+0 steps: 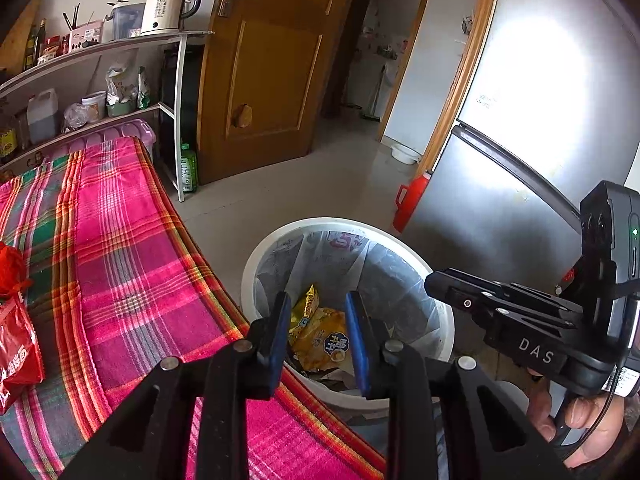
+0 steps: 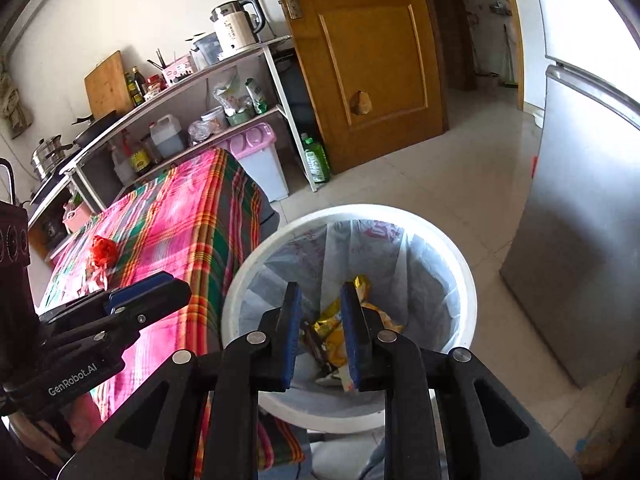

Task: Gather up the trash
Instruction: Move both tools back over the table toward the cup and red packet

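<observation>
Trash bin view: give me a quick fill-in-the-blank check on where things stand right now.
1. The yellow snack wrappers lie inside the white ____.
2. Both the left gripper and the right gripper hang over the bin with nothing ____ their pads.
3. The crumpled red bag lies on the ____ tablecloth.
4. The kettle stands on the ____ shelf.

Missing words: bin; between; plaid; top

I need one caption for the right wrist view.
Open hand-held gripper above white bin holding yellow snack wrappers, beside plaid-covered table.
</observation>
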Tool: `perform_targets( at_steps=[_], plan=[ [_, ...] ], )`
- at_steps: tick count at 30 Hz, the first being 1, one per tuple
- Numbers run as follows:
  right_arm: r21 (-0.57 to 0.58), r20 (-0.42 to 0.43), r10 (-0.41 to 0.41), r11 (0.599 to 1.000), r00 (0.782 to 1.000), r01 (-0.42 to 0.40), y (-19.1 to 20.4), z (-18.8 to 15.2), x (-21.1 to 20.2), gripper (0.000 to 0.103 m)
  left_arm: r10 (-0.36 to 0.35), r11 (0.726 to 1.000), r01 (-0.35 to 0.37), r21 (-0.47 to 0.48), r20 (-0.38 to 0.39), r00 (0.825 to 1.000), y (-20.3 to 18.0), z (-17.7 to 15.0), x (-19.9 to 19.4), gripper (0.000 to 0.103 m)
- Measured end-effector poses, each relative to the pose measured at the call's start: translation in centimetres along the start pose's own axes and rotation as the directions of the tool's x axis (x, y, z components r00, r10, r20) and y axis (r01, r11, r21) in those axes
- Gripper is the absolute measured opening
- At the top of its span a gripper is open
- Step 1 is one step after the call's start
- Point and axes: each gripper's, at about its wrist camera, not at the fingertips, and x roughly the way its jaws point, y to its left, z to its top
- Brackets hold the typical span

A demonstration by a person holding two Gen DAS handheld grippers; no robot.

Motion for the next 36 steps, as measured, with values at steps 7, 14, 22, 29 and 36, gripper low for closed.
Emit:
perform_targets(
  at_steps=[7, 14, 22, 29, 36],
  plan=[
    [-0.047, 0.051, 0.017, 0.999, 0.999, -0.014, 2.4, 0.5, -2.0, 0.026, 0.02, 1.0, -0.019, -0.012, 0.057, 0.998, 0.9, 0.0, -3.3, 0.029],
    [-0.089, 0.091, 0.065, 0.994, 0.994, -0.057, 5.0, 0.7, -3.7, 0.042, 0.059, 0.998, -0.056, -0.03, 0.114, 0.992, 2.3, -0.2, -6.9, 0.033],
    [-0.135, 0.092, 0.127, 0.984, 0.988, -0.114, 8.0, 0.5, -4.1, 0.042, 0.12, 0.991, -0.11, -0.072, 0.152, 0.981, 4.7, -1.3, -10.1, 0.039],
    [-0.175, 0.067, 0.183, 0.97, 0.981, -0.169, 10.5, 0.2, -3.3, 0.042, 0.2, 0.976, -0.18, -0.124, 0.177, 0.964, 8.0, -2.7, -12.8, 0.045],
    [-0.224, 0.026, 0.226, 0.951, 0.974, -0.215, 13.1, -0.1, -2.2, 0.042, 0.284, 0.949, -0.251, -0.19, 0.176, 0.942, 11.7, -4.2, -15.0, 0.046]
  ],
)
